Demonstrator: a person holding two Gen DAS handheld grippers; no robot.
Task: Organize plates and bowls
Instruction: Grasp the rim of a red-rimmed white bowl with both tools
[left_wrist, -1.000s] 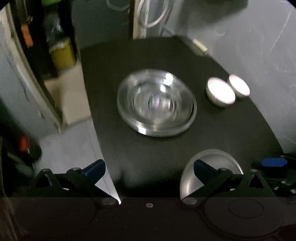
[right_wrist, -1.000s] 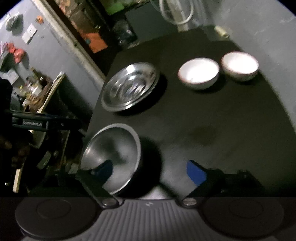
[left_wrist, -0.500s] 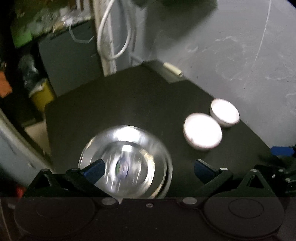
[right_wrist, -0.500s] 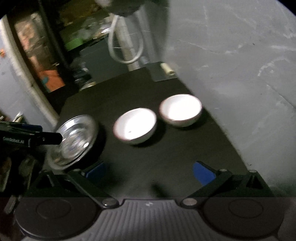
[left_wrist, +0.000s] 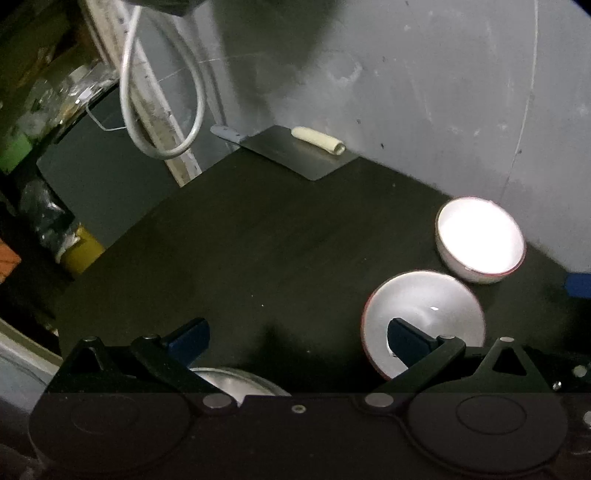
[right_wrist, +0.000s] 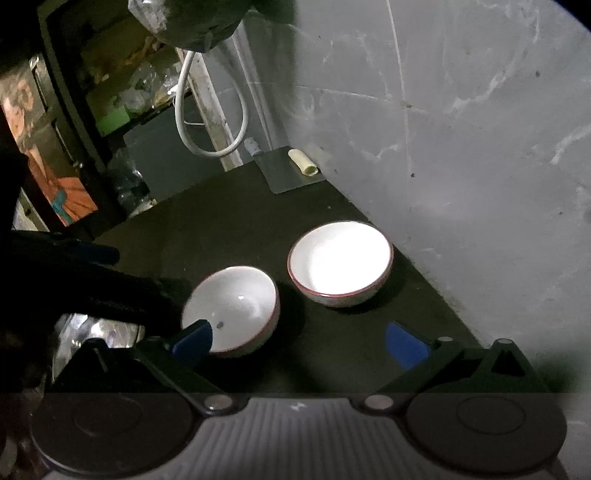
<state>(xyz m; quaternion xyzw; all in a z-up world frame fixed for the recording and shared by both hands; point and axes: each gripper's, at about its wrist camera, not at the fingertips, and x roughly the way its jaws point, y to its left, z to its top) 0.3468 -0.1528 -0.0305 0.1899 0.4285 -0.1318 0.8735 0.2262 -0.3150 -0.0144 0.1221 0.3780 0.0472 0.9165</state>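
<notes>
Two white ceramic bowls with red rims sit side by side on the dark tabletop beside the grey wall; right gripper, jaws wide and empty, should straddle the nearer rim squarely before closing.

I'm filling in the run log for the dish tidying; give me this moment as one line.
left gripper: jaws open, empty | right gripper: jaws open, empty | near bowl, far bowl: apart on table | steel plate: on table

Rough home utility corner: bare plaster wall, looped white cable, cluttered shelves, dark table
</notes>
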